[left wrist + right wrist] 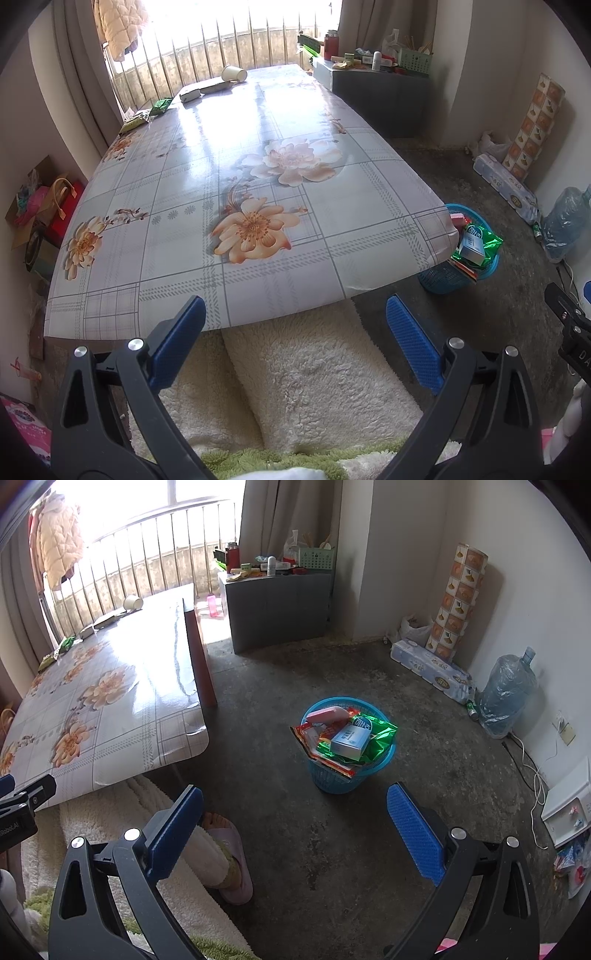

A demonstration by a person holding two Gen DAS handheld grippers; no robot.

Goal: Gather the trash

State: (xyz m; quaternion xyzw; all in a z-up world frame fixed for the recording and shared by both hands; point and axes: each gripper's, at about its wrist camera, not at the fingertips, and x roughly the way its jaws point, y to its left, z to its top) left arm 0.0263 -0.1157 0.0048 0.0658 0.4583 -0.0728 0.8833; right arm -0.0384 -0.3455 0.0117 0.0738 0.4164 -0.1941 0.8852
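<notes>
Left wrist: left tool (pixel 295 332) spread, empty; right tool (pixel 295 812) likewise, facing full basket (pixel 349 771). Next: reach cup (pixel 234 74) at tabletop (pixel 258 206) far edge.

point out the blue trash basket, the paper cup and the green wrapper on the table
blue trash basket (pixel 332 779): right wrist view, its mesh side wall
paper cup (pixel 234 74): left wrist view, its side, lying tipped over
green wrapper (pixel 161 106): left wrist view, middle of the packet
</notes>
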